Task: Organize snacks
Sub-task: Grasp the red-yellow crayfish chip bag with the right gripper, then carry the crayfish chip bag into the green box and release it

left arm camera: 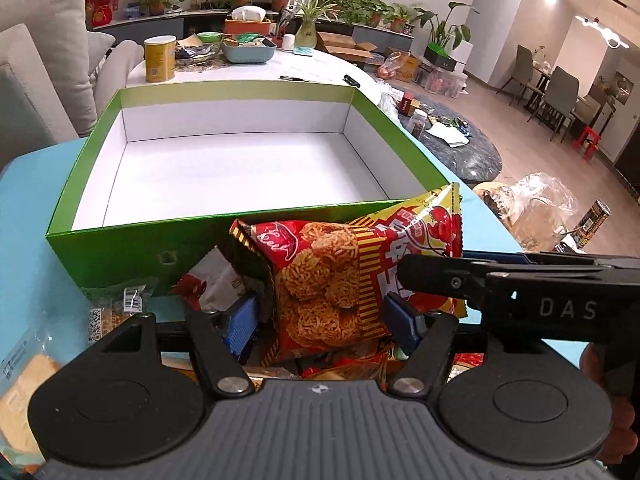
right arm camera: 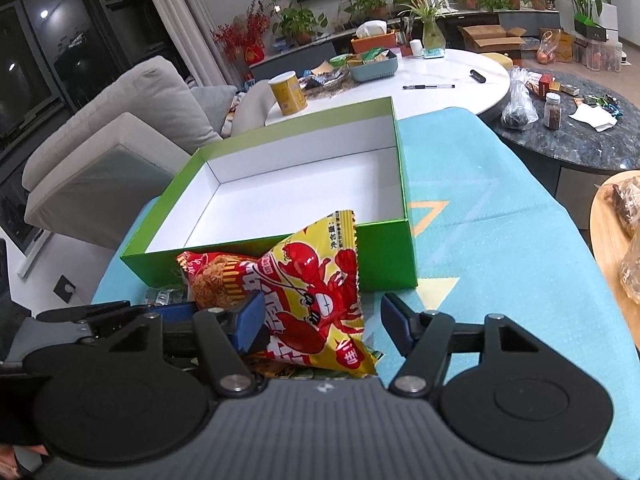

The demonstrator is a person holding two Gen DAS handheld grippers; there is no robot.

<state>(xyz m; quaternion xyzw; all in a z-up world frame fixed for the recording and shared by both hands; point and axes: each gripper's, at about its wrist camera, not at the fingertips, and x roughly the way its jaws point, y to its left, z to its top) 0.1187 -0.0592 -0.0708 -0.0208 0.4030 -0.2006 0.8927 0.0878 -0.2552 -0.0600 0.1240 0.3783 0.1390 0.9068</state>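
A crinkly red-and-yellow snack bag (left arm camera: 344, 276) is pinched at one end by the left gripper (left arm camera: 324, 320). The right gripper (right arm camera: 324, 320) is spread around its other end. Behind it, near the blue table's (right arm camera: 500, 240) front edge, a shiny green cardboard box (left arm camera: 120, 252) is seen.

A red and yellow snack bag (left arm camera: 332, 280) stands tilted between the blue pads of the left gripper (left arm camera: 324, 320), in front of an open green box (left arm camera: 120, 256) with a white inside. The right gripper (left arm camera: 432, 276) reaches in from the right, touching the bag. More snack packets (left arm camera: 208, 280) lie beneath on a light blue tablecloth (left arm camera: 28, 216).
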